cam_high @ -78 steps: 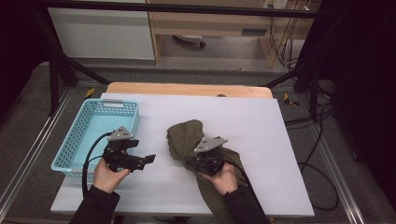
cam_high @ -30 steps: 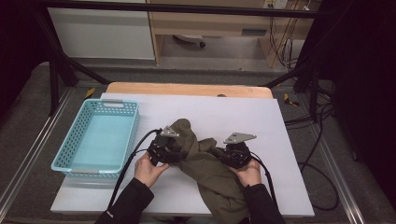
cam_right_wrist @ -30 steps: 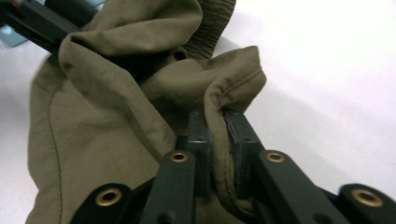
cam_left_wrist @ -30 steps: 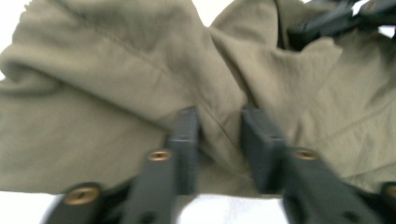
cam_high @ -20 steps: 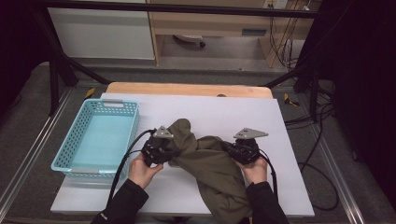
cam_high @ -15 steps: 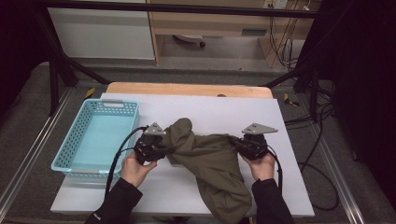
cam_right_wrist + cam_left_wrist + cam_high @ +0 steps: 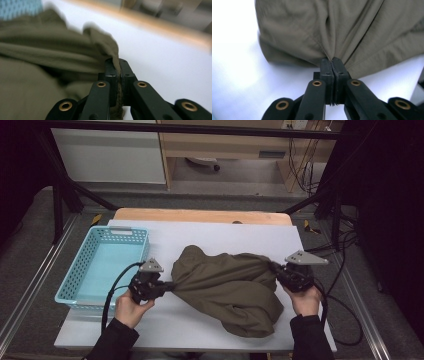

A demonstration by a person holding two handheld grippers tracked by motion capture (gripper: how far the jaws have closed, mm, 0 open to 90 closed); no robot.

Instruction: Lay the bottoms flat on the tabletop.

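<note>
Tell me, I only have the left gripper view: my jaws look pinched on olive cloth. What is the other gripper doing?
Observer: The right gripper is shut on the opposite end of the olive cloth, a fold pinched between its jaws.
Operator: Is the cloth off the table?
Observer: Mostly not. In the high view it is stretched between the left gripper and the right one, with its bulk sagging onto the white table, toward the person's edge.
Operator: Anything beside me?
Observer: A light blue basket sits just beyond your left hand; I see nothing in it.
</note>
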